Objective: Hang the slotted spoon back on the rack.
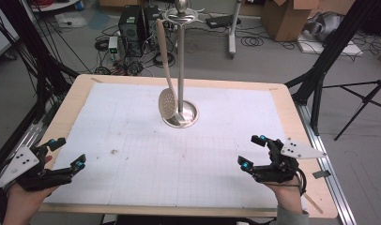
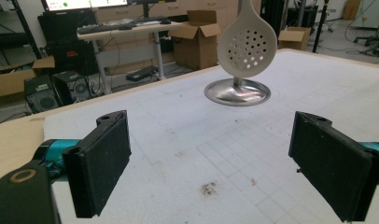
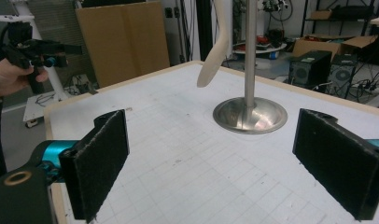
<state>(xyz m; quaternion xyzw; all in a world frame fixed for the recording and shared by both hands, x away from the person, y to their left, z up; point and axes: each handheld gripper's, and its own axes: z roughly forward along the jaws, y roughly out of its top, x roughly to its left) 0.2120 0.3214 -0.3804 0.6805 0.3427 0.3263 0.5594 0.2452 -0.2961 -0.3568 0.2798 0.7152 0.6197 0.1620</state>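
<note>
High view looks down on a wooden surface [image 1: 71, 101] covered by a white mat [image 1: 132, 154] with a faint grid and one small brown stain [image 1: 115, 151]. Near the far middle of the mat stands a metal stand [image 1: 181, 70] on a round base, and a pale slotted spoon [image 1: 166, 96] hangs from its top, its bowl just above the base. The left gripper [image 1: 66, 153] is at the near left corner of the mat, the right gripper [image 1: 252, 151] near the right edge; both have the jaws spread wide with nothing between them, well apart from the stand. Between the grippers and the stand the mat is bare. Behind the far edge the floor carries cables, black computer boxes [image 1: 131, 23] and cardboard boxes [image 1: 287, 16]; black tripod legs [image 1: 362, 101] stand beside the right edge.
</note>
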